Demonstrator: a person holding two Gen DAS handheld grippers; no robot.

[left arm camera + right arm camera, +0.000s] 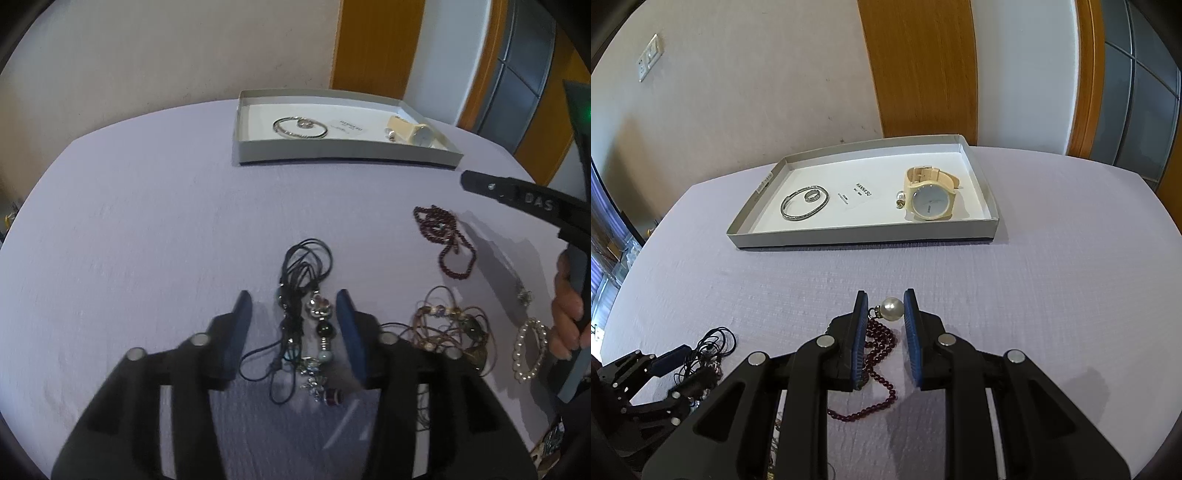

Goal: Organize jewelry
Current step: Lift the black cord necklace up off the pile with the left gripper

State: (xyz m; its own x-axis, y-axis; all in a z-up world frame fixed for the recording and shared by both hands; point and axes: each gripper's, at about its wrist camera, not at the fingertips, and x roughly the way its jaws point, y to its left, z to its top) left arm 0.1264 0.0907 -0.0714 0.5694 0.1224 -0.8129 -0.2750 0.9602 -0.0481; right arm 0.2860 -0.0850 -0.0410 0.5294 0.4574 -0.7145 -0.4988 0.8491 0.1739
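Observation:
My left gripper [293,308] is open, its blue pads on either side of a black cord necklace with beads and charms [308,321] lying on the table. My right gripper [885,308] is partly closed, with a pearl earring [891,309] between its tips; whether the pads press it I cannot tell. Below it lies a dark red bead necklace [877,354], also in the left wrist view [445,240]. A grey shallow box [982,229] at the far side holds a silver bangle [803,205], a ring [812,195], a cream watch [929,195] and a small pearl earring [900,197].
A brown cord bracelet tangle [448,326] and a pearl bracelet [530,349] lie right of the left gripper. The table has a lilac cloth [147,229]. A wall and wooden door frame [919,66] stand behind the box. The left gripper also shows at the right wrist view's lower left [683,363].

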